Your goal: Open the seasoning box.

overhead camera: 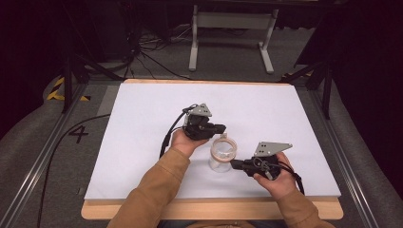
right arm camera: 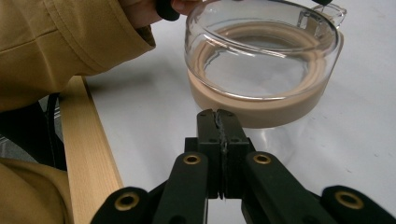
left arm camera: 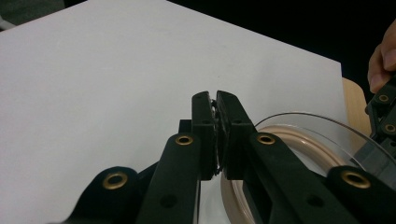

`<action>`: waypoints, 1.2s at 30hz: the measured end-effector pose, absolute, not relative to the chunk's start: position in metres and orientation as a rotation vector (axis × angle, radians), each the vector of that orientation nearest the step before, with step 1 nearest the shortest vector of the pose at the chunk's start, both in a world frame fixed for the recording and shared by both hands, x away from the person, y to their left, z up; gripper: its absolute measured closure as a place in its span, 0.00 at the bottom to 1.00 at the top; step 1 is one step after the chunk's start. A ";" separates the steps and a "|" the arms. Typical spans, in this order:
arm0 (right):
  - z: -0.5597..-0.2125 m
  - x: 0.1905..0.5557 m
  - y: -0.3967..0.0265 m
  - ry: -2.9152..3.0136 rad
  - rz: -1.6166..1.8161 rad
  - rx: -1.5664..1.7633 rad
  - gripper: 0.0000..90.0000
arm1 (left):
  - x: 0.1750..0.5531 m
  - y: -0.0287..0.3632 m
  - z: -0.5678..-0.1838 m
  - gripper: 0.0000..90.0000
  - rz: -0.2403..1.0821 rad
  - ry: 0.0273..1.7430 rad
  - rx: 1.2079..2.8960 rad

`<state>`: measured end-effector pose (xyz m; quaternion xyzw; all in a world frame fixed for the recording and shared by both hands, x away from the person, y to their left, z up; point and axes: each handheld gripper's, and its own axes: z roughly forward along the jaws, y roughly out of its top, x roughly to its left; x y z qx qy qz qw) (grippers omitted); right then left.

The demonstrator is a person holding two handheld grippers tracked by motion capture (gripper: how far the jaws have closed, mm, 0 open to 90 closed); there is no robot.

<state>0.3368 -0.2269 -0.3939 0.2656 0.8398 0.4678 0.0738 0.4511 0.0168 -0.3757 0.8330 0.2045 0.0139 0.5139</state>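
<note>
Glass jar (overhead camera: 222, 154) stands near the tabletop's (overhead camera: 142, 142) front middle, between both hand-held grippers. Left hand-held gripper (left arm camera: 215, 100) closed, apparently pinching something thin at the rim; item unclear. Right hand-held gripper (right arm camera: 217, 116) closed, empty, just short of the jar. Work judged unfinished. Front edge close; ample room behind.

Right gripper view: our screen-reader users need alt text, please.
The right gripper, jaws shut on nothing, points at a clear glass jar with a tan band, standing on the white table. A tan sleeve lies at left.
</note>
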 end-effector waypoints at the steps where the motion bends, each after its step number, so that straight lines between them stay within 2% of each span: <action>1: -0.394 0.337 -0.226 2.519 1.408 0.791 1.00 | 0.451 0.017 -0.376 0.96 0.033 0.492 2.003; 21: -0.389 0.338 -0.226 2.474 1.505 0.820 1.00 | 0.453 0.017 -0.376 0.96 0.010 0.504 1.992; 36: -0.382 0.340 -0.227 2.452 1.532 0.784 1.00 | 0.446 0.037 -0.365 0.94 0.088 0.533 1.971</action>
